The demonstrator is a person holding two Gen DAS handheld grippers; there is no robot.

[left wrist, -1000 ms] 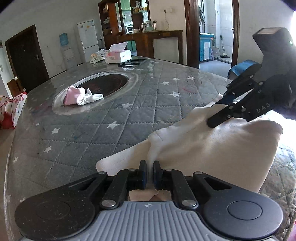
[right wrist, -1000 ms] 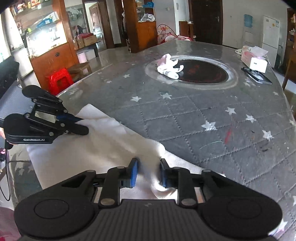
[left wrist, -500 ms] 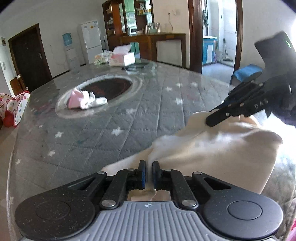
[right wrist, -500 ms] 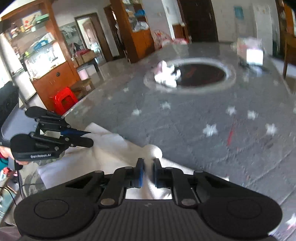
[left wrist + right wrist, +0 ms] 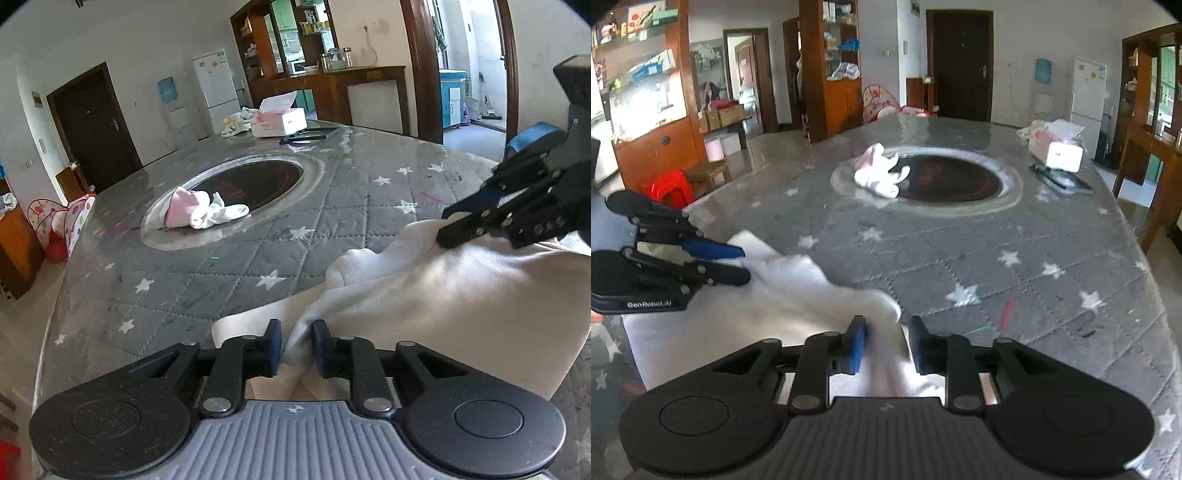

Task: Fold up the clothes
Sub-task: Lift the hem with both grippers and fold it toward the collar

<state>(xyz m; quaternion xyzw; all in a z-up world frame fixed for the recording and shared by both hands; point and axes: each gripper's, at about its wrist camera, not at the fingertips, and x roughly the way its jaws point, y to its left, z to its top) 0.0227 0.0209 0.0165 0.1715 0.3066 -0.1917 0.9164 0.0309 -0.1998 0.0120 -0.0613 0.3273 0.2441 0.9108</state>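
The cream garment (image 5: pixel 461 306) lay at the near edge of the bench (image 5: pixel 229 266), bunched into a ridge along its far side. A fold of it rose between the blue pads of the left tongs (image 5: pixel 295 349), whose jaws were opening, a gap showing on either side of the cloth. The right tongs (image 5: pixel 886 345) were opening too, a blurred fold of the garment standing loose between their pads. Farther off, a pink and white bundle of clothes (image 5: pixel 201 212) sat on the rim of the round inset, with a tissue box (image 5: pixel 279 120) beyond.
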